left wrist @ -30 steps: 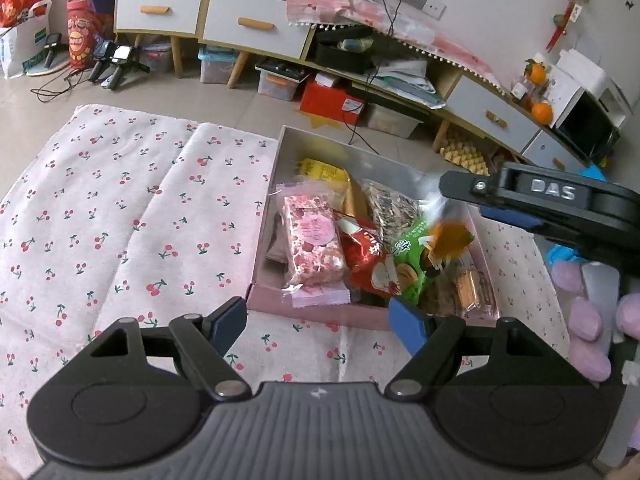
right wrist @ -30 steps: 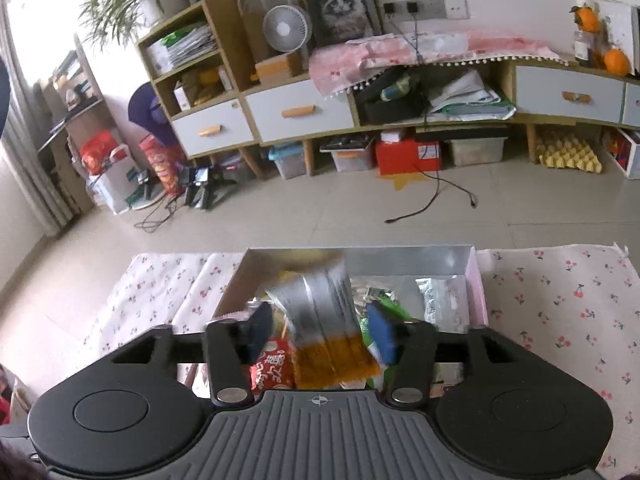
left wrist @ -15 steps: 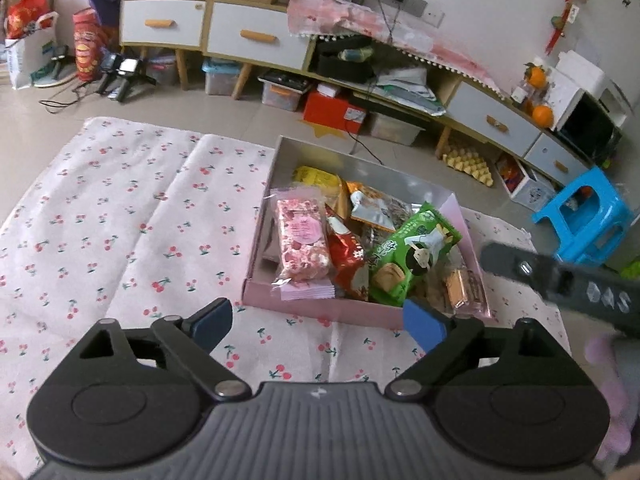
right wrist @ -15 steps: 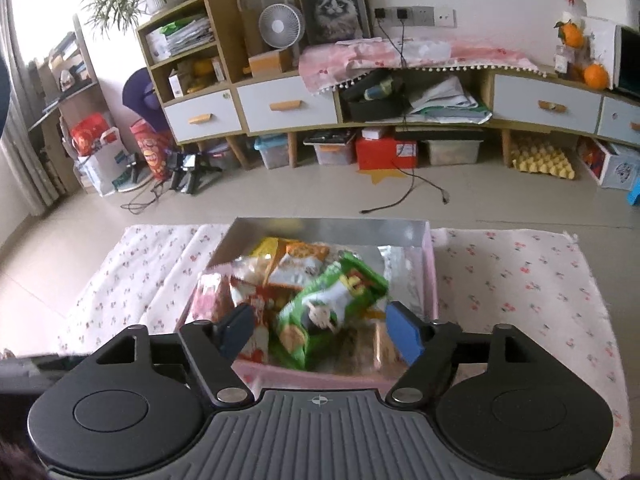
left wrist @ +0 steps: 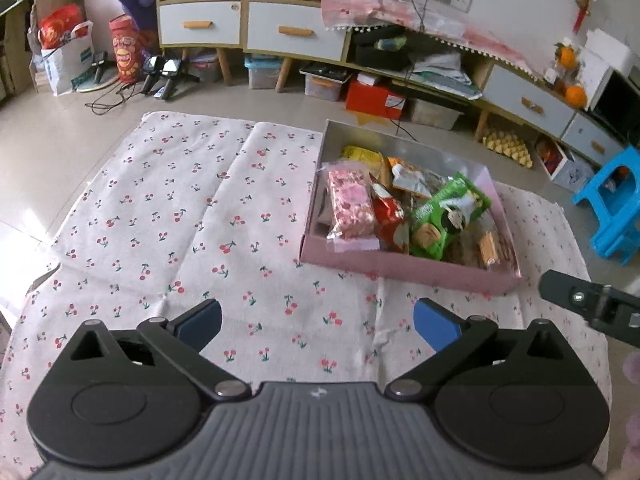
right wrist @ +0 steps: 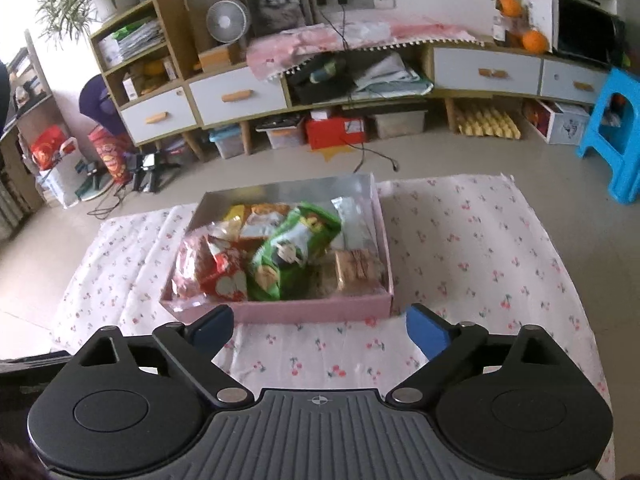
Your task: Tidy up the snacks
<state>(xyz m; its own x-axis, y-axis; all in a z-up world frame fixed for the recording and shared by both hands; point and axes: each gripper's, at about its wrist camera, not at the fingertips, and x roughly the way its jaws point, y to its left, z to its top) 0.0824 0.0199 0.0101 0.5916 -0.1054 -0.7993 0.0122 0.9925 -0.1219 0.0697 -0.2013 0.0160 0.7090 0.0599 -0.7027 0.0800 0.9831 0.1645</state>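
Observation:
A pink box (left wrist: pixel 404 271) with a silver lining sits on a cherry-print cloth (left wrist: pixel 180 216) and holds several snack packs: a pink candy bag (left wrist: pixel 350 204), a red pack (left wrist: pixel 390 218), a green biscuit bag (left wrist: pixel 444 216) and an orange cracker pack (left wrist: pixel 489 246). The box also shows in the right wrist view (right wrist: pixel 320 310), with the green bag (right wrist: pixel 292 252) on top. My left gripper (left wrist: pixel 316 322) is open and empty, above the cloth short of the box. My right gripper (right wrist: pixel 320 326) is open and empty, just in front of the box's near wall.
A low cabinet with drawers (right wrist: pixel 486 70) runs along the far wall, with storage bins and a red box (right wrist: pixel 336 130) under it. A blue plastic stool (right wrist: pixel 612 136) stands at the right. Tripods and cables (left wrist: pixel 160 76) lie on the floor at the left.
My right gripper let go of a silver-and-orange snack pack, opened and pulled back from the box. My left gripper also drew back. The green bag now lies on top of the pile.

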